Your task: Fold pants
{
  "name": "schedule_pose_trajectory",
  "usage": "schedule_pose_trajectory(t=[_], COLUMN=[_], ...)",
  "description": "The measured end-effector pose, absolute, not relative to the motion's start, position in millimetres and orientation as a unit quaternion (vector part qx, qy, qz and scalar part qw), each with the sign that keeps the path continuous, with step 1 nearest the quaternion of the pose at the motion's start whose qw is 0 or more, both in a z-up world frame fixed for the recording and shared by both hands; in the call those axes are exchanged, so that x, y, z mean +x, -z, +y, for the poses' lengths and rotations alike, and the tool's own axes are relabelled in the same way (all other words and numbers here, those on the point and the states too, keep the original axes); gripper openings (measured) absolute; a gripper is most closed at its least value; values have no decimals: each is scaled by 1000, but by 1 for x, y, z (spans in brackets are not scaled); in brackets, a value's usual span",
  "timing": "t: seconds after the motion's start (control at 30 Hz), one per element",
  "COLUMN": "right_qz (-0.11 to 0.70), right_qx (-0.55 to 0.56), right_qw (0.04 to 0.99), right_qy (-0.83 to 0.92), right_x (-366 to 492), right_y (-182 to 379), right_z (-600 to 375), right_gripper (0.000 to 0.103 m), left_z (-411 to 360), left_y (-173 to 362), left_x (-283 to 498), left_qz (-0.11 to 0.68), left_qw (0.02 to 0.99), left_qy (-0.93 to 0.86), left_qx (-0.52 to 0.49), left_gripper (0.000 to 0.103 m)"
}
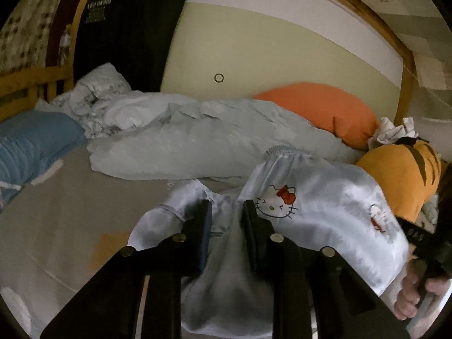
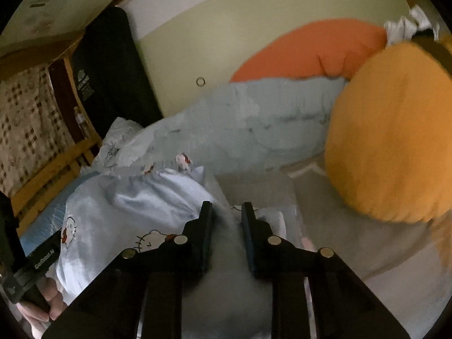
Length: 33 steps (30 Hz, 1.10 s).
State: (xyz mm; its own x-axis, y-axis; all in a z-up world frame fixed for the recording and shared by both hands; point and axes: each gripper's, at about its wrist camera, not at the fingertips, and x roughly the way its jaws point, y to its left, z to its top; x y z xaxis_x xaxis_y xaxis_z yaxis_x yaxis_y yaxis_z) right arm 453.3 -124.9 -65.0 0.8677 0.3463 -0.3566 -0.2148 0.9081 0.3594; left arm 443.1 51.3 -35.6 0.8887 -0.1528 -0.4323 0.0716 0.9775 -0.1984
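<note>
The pants (image 1: 316, 206) are pale blue satin with Hello Kitty prints and an elastic waistband at the far end. They hang bunched above the grey bed sheet (image 1: 65, 214). My left gripper (image 1: 226, 212) is shut on a gathered fold of the fabric. In the right wrist view the same pants (image 2: 127, 206) spread to the left, and my right gripper (image 2: 226, 214) is shut on another bunched fold. The other gripper's black handle and a hand show at each view's edge.
A crumpled pale blue duvet (image 1: 197, 138) lies along the wall. An orange pillow (image 1: 316, 107) and a yellow striped plush (image 1: 404, 175) sit at the right. A blue pillow (image 1: 31, 144) is at the left by the wooden bed rail (image 1: 31, 84).
</note>
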Motion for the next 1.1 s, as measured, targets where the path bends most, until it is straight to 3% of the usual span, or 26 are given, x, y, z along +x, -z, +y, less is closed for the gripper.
schedule_pose_trajectory(t=[0.37, 0.4, 0.47, 0.53, 0.6, 0.73, 0.8, 0.93, 0.97, 1.1], right_qz=[213, 201, 174, 159, 132, 91, 66, 23, 12, -37], right_qx=[158, 154, 148, 136, 116, 78, 86, 109, 112, 111], right_qw=[950, 955, 961, 966, 974, 988, 990, 987, 987, 988], right_qy=[-162, -157, -155, -154, -143, -97, -90, -115, -116, -103], right_x=[458, 453, 439, 425, 405, 363, 339, 292, 280, 234], right_y=[69, 64, 52, 37, 18, -23, -41, -68, -74, -88], right_z=[-130, -132, -135, -138, -141, -151, -164, -186, -191, -199], right_gripper=[23, 23, 24, 36, 59, 73, 86, 94, 103, 102], left_z=[47, 46, 46, 45, 45, 44, 43, 32, 27, 18], left_y=[32, 27, 16, 0, -21, -65, -85, -111, -117, -136], left_x=[434, 430, 421, 406, 387, 347, 321, 271, 260, 223], left_qz=[216, 208, 188, 158, 127, 72, 41, -14, -25, -51], left_qw=[971, 973, 979, 985, 990, 997, 999, 999, 999, 998], left_qy=[73, 71, 59, 43, 39, 12, 19, 35, 35, 25], left_qx=[-70, -64, -53, -47, -41, -25, -28, -2, 5, 6], left_gripper=[22, 24, 37, 39, 44, 78, 87, 96, 101, 103])
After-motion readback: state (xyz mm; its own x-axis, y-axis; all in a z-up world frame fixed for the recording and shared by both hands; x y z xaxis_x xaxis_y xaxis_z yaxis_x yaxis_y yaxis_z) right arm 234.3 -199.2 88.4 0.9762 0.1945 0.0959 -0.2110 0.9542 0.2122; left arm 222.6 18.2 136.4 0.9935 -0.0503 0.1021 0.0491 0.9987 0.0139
